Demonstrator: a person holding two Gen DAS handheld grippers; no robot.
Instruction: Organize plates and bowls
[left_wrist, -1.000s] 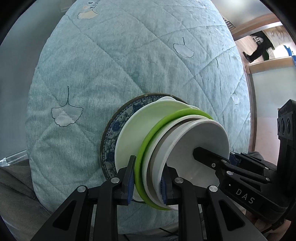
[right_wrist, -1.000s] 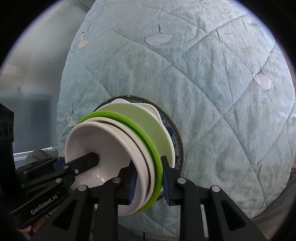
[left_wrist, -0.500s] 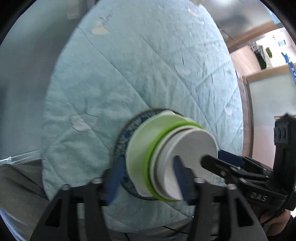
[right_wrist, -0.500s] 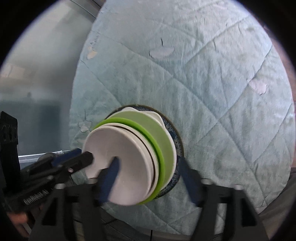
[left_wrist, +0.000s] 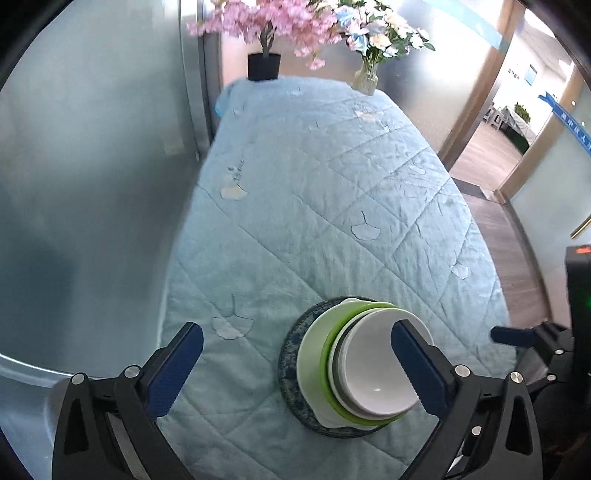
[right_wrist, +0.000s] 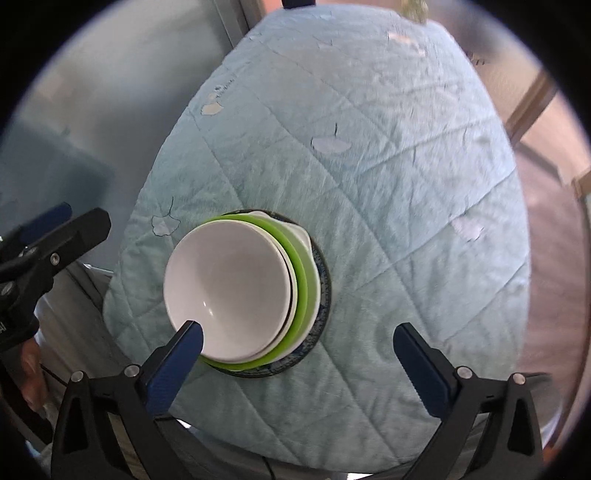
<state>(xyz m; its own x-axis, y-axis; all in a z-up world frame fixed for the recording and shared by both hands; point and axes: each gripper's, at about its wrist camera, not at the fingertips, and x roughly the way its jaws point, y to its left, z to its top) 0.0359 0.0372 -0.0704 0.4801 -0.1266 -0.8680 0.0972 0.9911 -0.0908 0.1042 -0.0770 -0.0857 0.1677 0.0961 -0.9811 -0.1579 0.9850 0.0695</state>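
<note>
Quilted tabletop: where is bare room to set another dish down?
Quilt lies bare between the stack of bowls and the black flower pot and glass vase at the far end. Crowded only around the near-edge stack, flanked by left gripper and right gripper, jaws opening.

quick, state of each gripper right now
left gripper: jaws opening wide, holding nothing, clear of the bowl stack.
right gripper: jaws opening wide, holding nothing, stack free on the cloth.

Left hand-held gripper: black angular frame, silver screws, blue ribbed pads. Right hand-held gripper: same black frame, blue pads.
</note>
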